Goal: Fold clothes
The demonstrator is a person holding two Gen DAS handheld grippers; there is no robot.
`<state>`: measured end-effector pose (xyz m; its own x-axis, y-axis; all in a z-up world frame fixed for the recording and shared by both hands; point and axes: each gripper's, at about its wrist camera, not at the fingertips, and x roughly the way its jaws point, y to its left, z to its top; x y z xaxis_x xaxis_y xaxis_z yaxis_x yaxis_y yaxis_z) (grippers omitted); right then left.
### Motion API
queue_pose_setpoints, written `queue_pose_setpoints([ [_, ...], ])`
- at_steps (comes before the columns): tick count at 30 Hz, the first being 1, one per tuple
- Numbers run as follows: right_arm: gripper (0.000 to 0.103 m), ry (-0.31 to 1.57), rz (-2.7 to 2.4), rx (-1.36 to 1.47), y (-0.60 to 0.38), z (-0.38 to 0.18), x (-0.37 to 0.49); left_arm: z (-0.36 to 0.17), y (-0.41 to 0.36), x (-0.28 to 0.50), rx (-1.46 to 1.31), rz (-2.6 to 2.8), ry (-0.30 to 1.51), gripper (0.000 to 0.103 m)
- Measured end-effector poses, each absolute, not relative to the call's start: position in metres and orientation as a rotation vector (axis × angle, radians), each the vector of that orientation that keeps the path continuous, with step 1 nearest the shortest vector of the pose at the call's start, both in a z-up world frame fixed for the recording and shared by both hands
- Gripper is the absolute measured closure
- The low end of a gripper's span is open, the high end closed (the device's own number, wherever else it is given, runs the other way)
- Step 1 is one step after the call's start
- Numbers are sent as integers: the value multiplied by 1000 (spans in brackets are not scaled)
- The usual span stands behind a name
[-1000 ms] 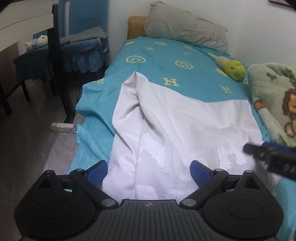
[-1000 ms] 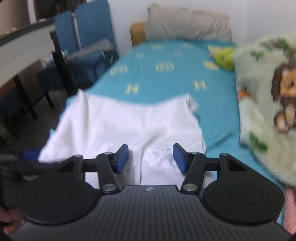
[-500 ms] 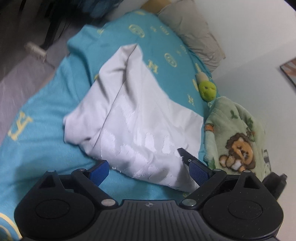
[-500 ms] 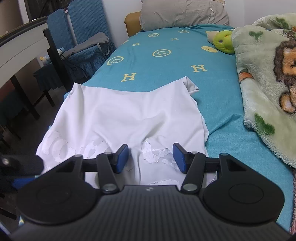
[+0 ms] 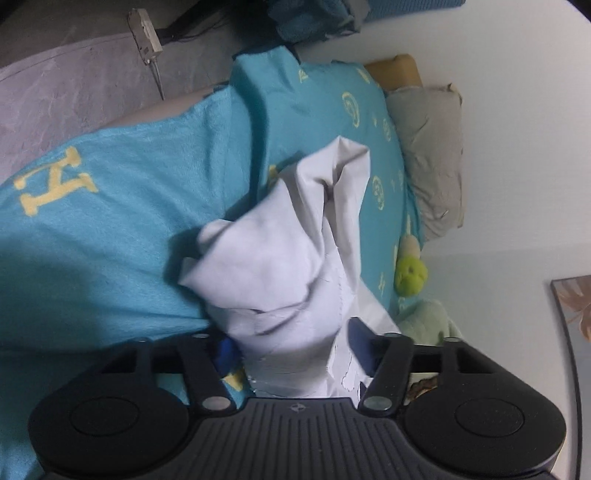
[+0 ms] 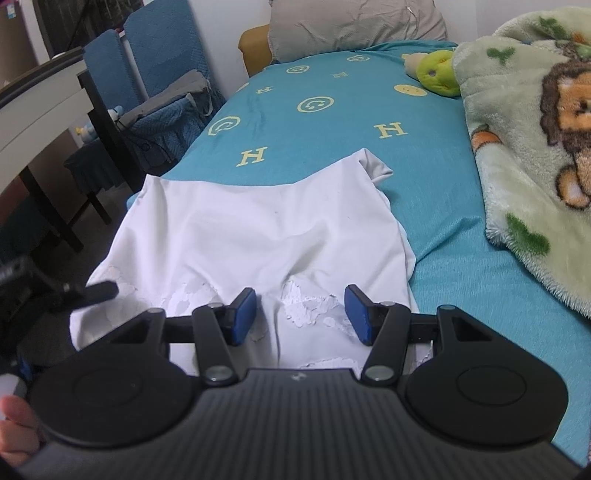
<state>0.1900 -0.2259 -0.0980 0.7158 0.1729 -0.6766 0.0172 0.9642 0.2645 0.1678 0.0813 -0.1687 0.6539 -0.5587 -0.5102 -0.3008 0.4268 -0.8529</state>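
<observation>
A white garment (image 6: 251, 236) with a cracked white print lies on the teal bed sheet (image 6: 332, 125). In the left wrist view the garment (image 5: 295, 258) is bunched between the jaws of my left gripper (image 5: 291, 350), which stand apart with cloth filling the gap; the view is rolled sideways. My right gripper (image 6: 301, 314) is open, jaws apart just above the garment's near hem, with nothing in it. The left gripper also shows in the right wrist view (image 6: 55, 291) at the garment's left edge.
A green lion blanket (image 6: 528, 147) covers the bed's right side. A green plush toy (image 6: 439, 70) and a grey pillow (image 6: 351, 26) lie at the head. Blue chairs (image 6: 155, 81) and a dark table (image 6: 44, 122) stand left of the bed.
My left gripper has rolled sideways and come in on the garment's left edge, which is now bunched between its jaws. My right gripper has stayed open over the near hem.
</observation>
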Motion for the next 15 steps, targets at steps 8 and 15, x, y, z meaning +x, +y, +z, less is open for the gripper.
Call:
queue_pose_setpoints([
  [8, 45, 728, 36, 599, -263, -76, 179, -143, 79, 162, -1094, -265, 802, 68],
  [15, 45, 719, 108, 848, -269, -68, 165, -154, 85, 159, -1151, -230, 894, 56],
])
